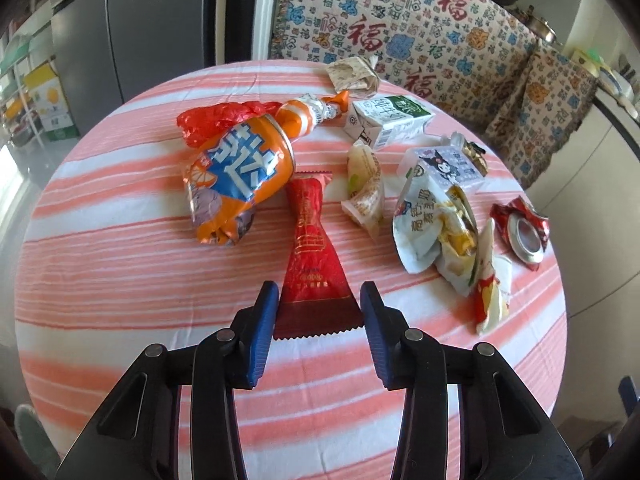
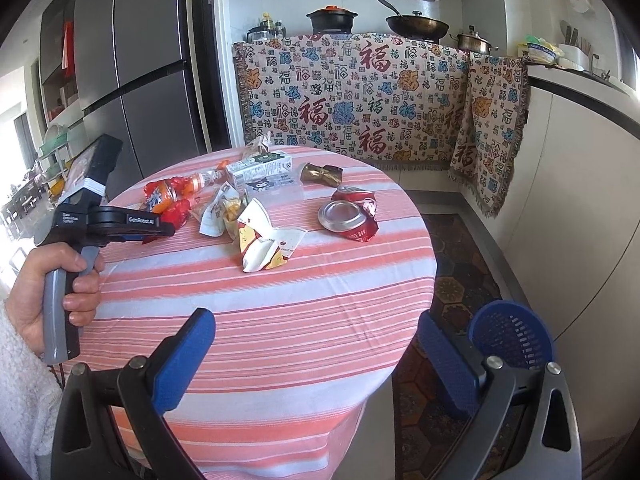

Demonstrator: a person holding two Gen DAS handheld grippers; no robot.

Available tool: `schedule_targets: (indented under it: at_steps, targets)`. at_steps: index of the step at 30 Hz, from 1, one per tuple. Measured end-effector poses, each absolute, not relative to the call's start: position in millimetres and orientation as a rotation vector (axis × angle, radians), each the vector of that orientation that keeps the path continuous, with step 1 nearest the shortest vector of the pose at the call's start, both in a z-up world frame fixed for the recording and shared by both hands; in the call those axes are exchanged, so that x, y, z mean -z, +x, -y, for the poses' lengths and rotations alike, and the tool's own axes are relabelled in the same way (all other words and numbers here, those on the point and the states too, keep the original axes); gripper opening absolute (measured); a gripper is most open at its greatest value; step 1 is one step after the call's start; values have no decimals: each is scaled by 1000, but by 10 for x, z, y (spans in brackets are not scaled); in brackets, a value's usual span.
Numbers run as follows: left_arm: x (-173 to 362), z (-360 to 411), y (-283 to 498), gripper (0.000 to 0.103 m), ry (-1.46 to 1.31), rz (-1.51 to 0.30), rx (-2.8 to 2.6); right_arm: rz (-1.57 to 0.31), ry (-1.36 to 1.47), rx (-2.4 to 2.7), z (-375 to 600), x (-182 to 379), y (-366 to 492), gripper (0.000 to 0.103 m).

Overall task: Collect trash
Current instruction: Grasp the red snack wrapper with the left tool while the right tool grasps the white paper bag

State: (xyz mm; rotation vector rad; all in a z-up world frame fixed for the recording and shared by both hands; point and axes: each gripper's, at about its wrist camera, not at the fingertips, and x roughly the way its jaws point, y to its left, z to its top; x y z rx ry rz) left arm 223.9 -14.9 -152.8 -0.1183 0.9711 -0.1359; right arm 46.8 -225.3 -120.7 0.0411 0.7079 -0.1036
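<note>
Trash lies on a round table with a pink striped cloth (image 1: 120,264). My left gripper (image 1: 318,312) is open, its blue pads either side of the near end of a red wrapper (image 1: 310,256). Behind it lie a crushed orange soda bottle (image 1: 236,176), a milk carton (image 1: 388,120), crumpled white wrappers (image 1: 436,220) and a crushed red can (image 1: 524,232). My right gripper (image 2: 316,344) is open and empty above the table's near edge (image 2: 280,320). In the right wrist view the left gripper (image 2: 132,226) is at the table's left, by the red wrapper (image 2: 178,212).
A blue mesh basket (image 2: 512,340) stands on the floor right of the table. A patterned cloth (image 2: 360,100) covers the counter behind. A grey fridge (image 2: 136,80) stands at back left. White cabinets (image 2: 580,200) run along the right.
</note>
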Motion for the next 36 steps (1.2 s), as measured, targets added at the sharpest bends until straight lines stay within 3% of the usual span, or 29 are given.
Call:
schedule_targets:
  at_steps: [12, 14, 16, 18, 20, 21, 22, 24, 25, 29, 36]
  targets:
    - [1376, 140, 1437, 46, -61, -982, 216, -814, 29, -74, 1988, 1495, 1393, 100]
    - [1335, 125, 1477, 55, -58, -973, 226, -858, 28, -113, 1874, 1586, 1651, 91]
    - [1318, 142, 1589, 64, -37, -978, 246, -891, 18, -121, 1788, 1650, 1843, 74]
    - [1383, 164, 1715, 64, -22, -1008, 260, -908, -9, -117, 1699, 1703, 1996, 69]
    - [1489, 175, 1857, 64, -22, -1060, 279, -921, -45, -125, 1636, 1747, 2105, 57]
    - [1536, 179, 1900, 63, -18, -1080, 274, -942, -49, -130, 1637, 1769, 2135, 41]
    - [1579, 183, 1923, 60, -12, -1095, 268, -964, -43, -133, 1653, 1787, 2149, 23]
    - [1649, 195, 1930, 42, -3, -1121, 272, -979, -19, -138, 1720, 1778, 2105, 10]
    - [1682, 196, 1926, 22, -11, -1139, 280, -978, -12, -143, 1755, 1744, 2044, 7]
    - [1692, 197, 1825, 14, -53, -1136, 283, -983, 38, -187, 1934, 1565, 1783, 4]
    - [1676, 394, 1569, 14, -56, -1131, 289, -1026, 15, -199, 2114, 1591, 1527, 5]
